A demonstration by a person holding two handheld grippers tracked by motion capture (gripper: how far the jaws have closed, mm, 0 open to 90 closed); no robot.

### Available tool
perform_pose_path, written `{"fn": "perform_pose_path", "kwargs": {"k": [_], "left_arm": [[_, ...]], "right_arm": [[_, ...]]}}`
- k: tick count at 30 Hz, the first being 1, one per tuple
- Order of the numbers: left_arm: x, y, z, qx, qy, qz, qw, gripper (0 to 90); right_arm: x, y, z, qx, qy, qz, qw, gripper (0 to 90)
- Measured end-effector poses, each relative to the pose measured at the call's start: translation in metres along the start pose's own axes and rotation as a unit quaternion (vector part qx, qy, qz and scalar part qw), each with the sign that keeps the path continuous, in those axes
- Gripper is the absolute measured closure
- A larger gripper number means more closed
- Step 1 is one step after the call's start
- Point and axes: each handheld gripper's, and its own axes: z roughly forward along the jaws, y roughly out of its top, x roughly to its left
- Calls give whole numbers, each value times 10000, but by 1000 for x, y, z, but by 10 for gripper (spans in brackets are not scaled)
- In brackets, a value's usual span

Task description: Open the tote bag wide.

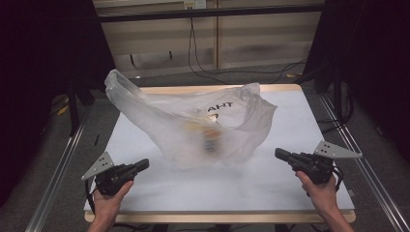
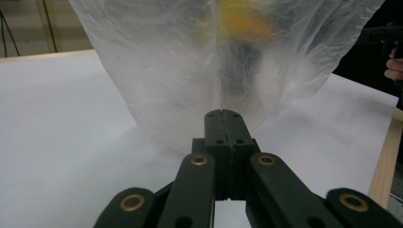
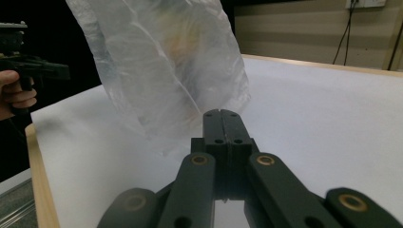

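- Near edge of table [image 1: 290, 191], high view: left gripper [image 1: 144, 165] and right gripper [image 1: 279, 153] both low over the white surface, one at each near corner region, tips angled inward toward the centre.
- Left gripper [image 2: 223, 113], own view: jaws pressed together, nothing between them. Tip sits just short of the bag's lower wall; cannot tell whether it touches the film.
- Right gripper [image 3: 222, 112], own view: jaws likewise together and empty. Bag edge lies ahead and to the left in this view, near but apart from the tip.
- Plastic bag [image 1: 193, 128]: translucent, standing slumped at mid-table, between the two grippers and slightly beyond them. Long axis runs roughly left to right across the table, one tall peak at the far left, a lower crumpled lip at the right.
- Contents [image 1: 210, 137]: blurred yellowish and dark item low inside the bag; identity unclear.
- Judgement: the bag lies inward and forward of each tip; the left gripper appears the nearer. Either would need to part its jaws before taking hold of the film.
- Beyond the table: wall panel with hanging cables [image 1: 196, 58].
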Motion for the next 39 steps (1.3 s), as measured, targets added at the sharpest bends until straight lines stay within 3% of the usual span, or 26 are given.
{"fn": "perform_pose_path", "kwargs": {"k": [1, 2, 3, 11, 13, 15, 20, 23, 26, 31, 34, 39], "left_arm": [[1, 1, -1, -46, -136, -55, 9999, 900], [1, 3, -1, -23, 43, -2, 10000, 900], [1, 4, -1, 9, 57, 19, 10000, 900], [5, 23, 11, 3, 52, 88, 9999, 900], [8, 32, 16, -113, 30, 62, 9999, 900], [8, 41, 19, -99, 68, 167, 9998, 900], [-2, 62, 27, -325, -124, 304, 9989, 900], [-4, 66, 29, -308, -85, 430, 9986, 900], [-8, 78, 31, -524, -214, 460, 9973, 900], [-15, 99, 34, -685, -369, 561, 9954, 900], [-22, 113, 37, -787, -395, 714, 9936, 900], [-33, 127, 49, -937, -614, 767, 9907, 900]], "right_arm": [[0, 0, 0, 0, 0, 0, 10000, 900], [0, 3, 0, -32, 20, -24, 10000, 900], [1, 6, 0, -56, 50, -6, 10000, 900], [4, 30, 18, -129, 300, -81, 9994, 900], [5, 37, 22, -168, 360, -70, 9992, 900], [6, 42, 22, -223, 398, -82, 9989, 900], [8, 65, 20, -397, 478, -121, 9980, 900], [8, 72, 21, -464, 532, -97, 9975, 900], [11, 86, 24, -575, 611, -144, 9964, 900], [16, 108, 26, -683, 699, -234, 9949, 900], [17, 121, 27, -765, 729, -296, 9940, 900], [17, 131, 30, -880, 819, -295, 9923, 900]]}}
